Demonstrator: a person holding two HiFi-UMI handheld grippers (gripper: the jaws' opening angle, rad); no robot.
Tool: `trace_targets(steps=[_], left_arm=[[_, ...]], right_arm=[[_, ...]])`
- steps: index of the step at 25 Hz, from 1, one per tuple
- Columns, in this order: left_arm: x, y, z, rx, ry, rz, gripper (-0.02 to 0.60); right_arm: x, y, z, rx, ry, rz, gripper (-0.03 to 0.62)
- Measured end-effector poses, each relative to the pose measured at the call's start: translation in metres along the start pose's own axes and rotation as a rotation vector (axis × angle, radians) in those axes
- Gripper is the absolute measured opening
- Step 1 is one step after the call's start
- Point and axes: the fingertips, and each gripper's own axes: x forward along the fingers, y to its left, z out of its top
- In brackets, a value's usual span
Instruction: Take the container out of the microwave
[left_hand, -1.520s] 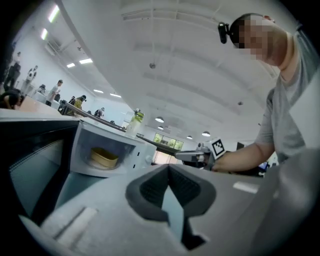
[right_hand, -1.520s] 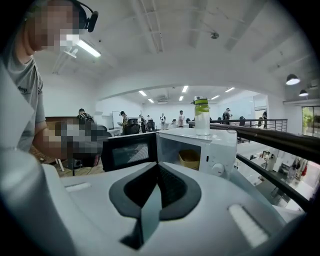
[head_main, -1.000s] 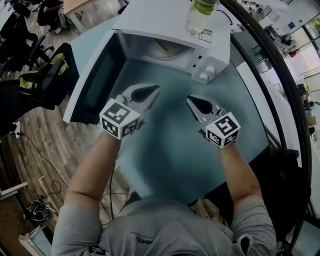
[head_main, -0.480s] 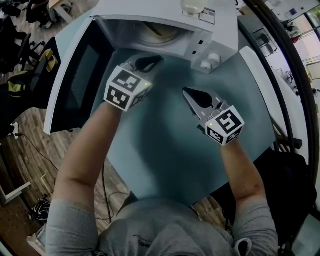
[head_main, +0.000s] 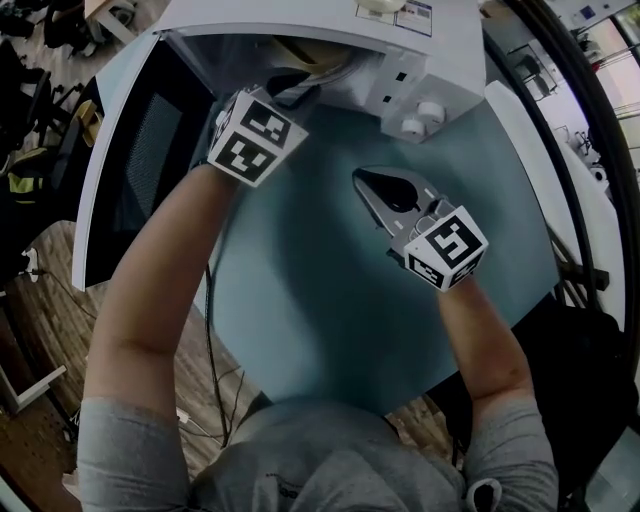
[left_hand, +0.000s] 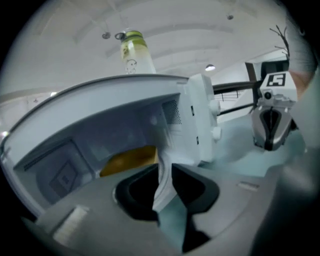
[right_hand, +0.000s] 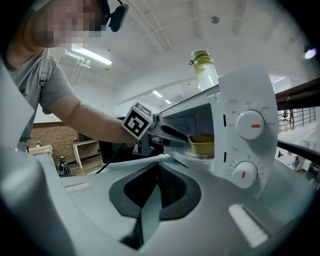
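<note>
The teal table (head_main: 330, 320) fills the middle of the head view, and the white microwave (head_main: 450, 45) sits along its top edge, with its door (head_main: 130, 170) swung open down the left side. Your left gripper (head_main: 290, 88) is at the upper middle, its tips at the mouth of the oven; its jaws stand only a narrow gap apart with nothing gripped between them. Your right gripper (head_main: 363, 181) hangs over bare table right of centre, well apart from the oven, jaws closed together and empty. A clear bottle (left_hand: 134, 50) with a green cap stands on the oven's roof. The yellow container (left_hand: 129, 160) is inside the oven, just beyond your left gripper's tips. Two round knobs (right_hand: 250, 125) sit one above the other on the oven's front panel.
</note>
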Motion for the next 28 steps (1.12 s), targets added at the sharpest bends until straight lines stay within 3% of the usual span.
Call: trace_targets(steps=[15, 20, 28], left_arm=[[0.049, 0.018, -0.006, 0.435, 0.236, -0.01, 0.083], [0.057, 0.018, -0.017, 0.626, 0.334, -0.038, 0.083], [0.064, 0.019, -0.02, 0.683, 0.394, -0.073, 0.072]], right_arm=[[-0.004, -0.013, -0.023, 0.038, -0.004, 0.001, 0.006], [-0.006, -0.011, -0.031, 0.051, 0.003, 0.003, 0.006], [-0.007, -0.01, -0.037, 0.071, 0.003, 0.001, 0.006]])
